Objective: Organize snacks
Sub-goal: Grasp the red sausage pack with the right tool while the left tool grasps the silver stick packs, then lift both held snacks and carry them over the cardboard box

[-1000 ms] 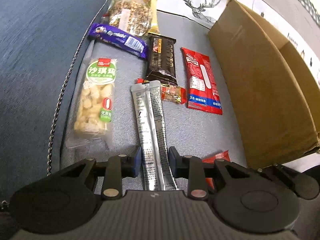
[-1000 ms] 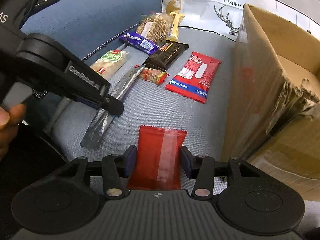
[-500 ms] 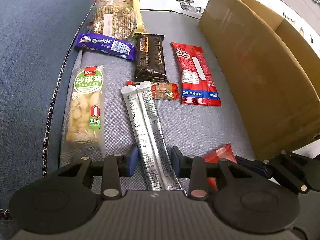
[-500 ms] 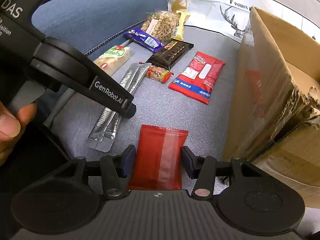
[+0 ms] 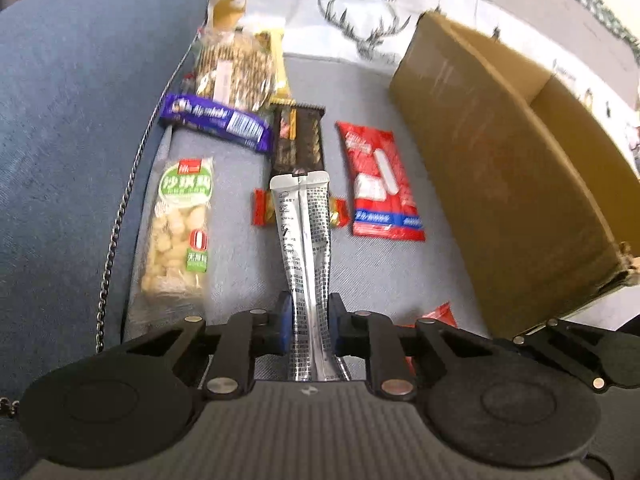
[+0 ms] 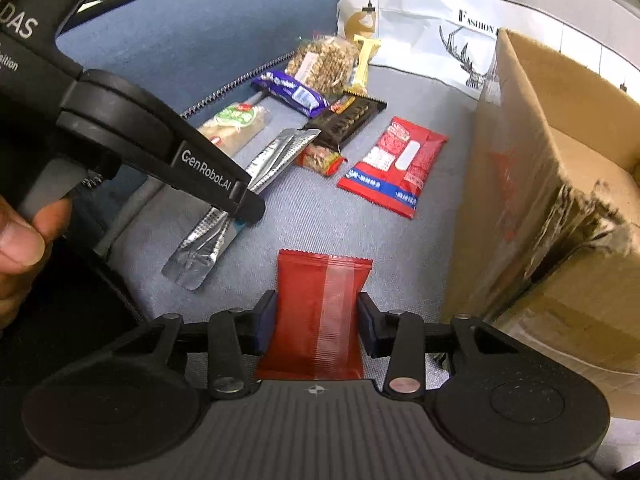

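The left gripper (image 5: 307,322) is seen closed on the lower part of a long silver foil sachet (image 5: 304,248); its jaws have just been closing, and both blue pads press the foil from either side. The sachet's far end is raised over a small red-ended candy wrapper (image 5: 260,209) on the grey-blue fabric seat (image 5: 236,256).

The right gripper (image 6: 317,322) is shown with its jaws having just been closing on a plain red plastic snack packet (image 6: 322,300), whose sides are met by both pads; the packet lies flat on the seat, just beside the open brown cardboard box (image 6: 520,184).

Further snacks are laid out beyond the sachet: a clear pack of puffed pieces with a green label (image 5: 178,232) at the left, a purple wrapped bar (image 5: 216,120) across its top, a dark brown chocolate-biscuit pack (image 5: 298,140) in the middle, and a red pouch with a blue band (image 5: 380,184) nearer the box. A clear bag of grain clusters (image 5: 236,74) and a yellow wrapped bar (image 5: 278,64) lie farthest back, beside a white deer-print cushion (image 5: 360,20).

A person's hand (image 6: 20,248) is seen on the left gripper's handle in the right wrist view.
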A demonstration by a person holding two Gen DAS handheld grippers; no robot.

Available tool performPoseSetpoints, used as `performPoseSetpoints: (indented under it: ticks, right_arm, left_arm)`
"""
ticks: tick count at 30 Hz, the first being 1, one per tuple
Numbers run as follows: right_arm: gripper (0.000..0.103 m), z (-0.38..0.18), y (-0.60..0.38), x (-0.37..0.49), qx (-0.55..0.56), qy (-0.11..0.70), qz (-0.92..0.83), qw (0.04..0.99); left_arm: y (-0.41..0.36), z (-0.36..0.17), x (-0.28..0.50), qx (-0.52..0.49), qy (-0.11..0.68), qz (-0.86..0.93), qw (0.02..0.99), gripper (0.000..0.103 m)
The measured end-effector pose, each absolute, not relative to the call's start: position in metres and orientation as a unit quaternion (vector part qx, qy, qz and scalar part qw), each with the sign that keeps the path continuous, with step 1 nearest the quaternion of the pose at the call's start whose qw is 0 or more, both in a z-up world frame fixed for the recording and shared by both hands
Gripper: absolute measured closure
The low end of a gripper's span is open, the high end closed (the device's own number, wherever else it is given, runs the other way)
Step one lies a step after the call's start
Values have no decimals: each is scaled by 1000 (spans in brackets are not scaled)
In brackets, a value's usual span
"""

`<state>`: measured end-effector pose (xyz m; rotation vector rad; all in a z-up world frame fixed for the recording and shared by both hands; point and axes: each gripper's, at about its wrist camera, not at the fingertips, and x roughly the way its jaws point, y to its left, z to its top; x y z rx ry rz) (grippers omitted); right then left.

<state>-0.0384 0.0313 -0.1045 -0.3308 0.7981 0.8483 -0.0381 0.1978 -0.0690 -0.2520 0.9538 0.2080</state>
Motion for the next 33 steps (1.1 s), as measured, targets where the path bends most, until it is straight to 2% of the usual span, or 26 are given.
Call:
performPoseSetpoints:
  ticks: [12, 24, 33]
  right_arm:
    - [60, -70, 11, -54, -137, 332, 409, 839]
    - [60, -41, -10, -68, -119, 290, 423, 850]
    - [60, 5, -57, -64, -75, 215, 429, 874]
  left_arm:
    - [198, -48, -62, -135, 379, 95, 910, 84]
    - [194, -43, -69, -133, 373, 88, 914, 84]
    - [189, -42, -71, -131, 366, 83, 917, 84]
